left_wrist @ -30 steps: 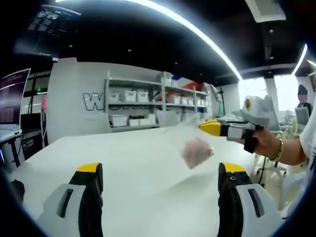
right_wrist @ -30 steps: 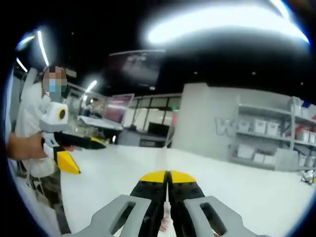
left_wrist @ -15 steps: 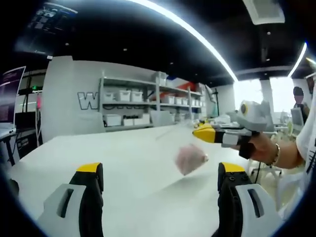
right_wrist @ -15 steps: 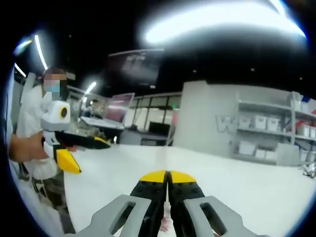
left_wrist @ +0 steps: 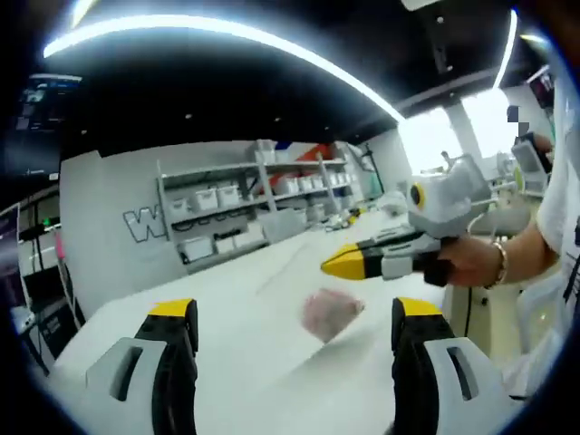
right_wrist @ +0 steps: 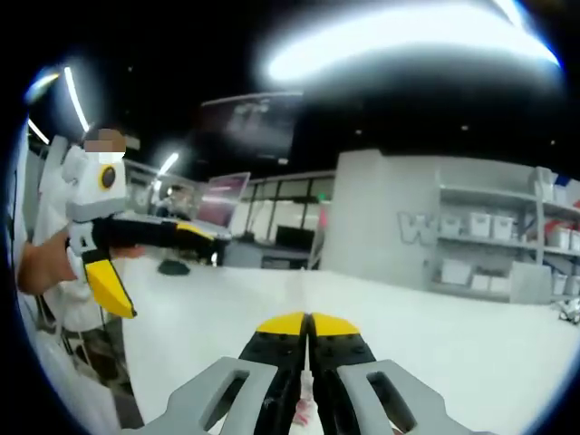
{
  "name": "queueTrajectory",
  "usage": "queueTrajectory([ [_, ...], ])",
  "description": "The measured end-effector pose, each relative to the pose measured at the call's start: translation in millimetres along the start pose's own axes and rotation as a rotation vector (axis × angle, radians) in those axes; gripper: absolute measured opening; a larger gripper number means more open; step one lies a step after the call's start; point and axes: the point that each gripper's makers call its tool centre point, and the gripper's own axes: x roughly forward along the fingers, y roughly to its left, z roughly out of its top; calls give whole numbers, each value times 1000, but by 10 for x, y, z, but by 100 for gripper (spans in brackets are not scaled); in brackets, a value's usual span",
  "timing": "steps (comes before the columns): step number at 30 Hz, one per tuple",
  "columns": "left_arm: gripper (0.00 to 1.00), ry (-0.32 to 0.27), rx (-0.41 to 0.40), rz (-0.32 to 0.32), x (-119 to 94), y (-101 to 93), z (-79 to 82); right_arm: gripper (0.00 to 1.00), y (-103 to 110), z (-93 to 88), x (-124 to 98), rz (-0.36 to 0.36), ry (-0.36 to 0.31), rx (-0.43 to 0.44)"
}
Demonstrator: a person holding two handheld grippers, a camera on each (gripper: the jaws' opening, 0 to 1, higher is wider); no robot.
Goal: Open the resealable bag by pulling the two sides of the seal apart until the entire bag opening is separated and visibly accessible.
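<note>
White table (left_wrist: 245, 308), shelving with white bins (left_wrist: 227, 213), laptop (right_wrist: 220, 195).

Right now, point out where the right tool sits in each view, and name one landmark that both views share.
Left gripper view: the right tool is at the right, at mid-height, held in a hand, jaws shut, with the clear bag just below its tip.
Right gripper view: the right tool rises from the bottom centre, jaws shut.
Shared landmark: the shelves of white bins against the grey wall.
</note>
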Motion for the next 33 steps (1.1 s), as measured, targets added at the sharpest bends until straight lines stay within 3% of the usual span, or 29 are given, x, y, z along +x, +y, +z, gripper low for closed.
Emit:
queueTrajectory([
  [4,86,8,22,0,14,-2,8,0,40,20,-30,11,-5,-5],
  [9,79,38,26,-75,60,-126,-34,0,35,28,-50,8,-9,-10],
  [18,75,54,30,-106,105,-153,-84,0,31,4,-61,1,-6,-18],
  [33,54,82,89,-154,220,-133,-204,0,120,-54,-60,20,0,1],
])
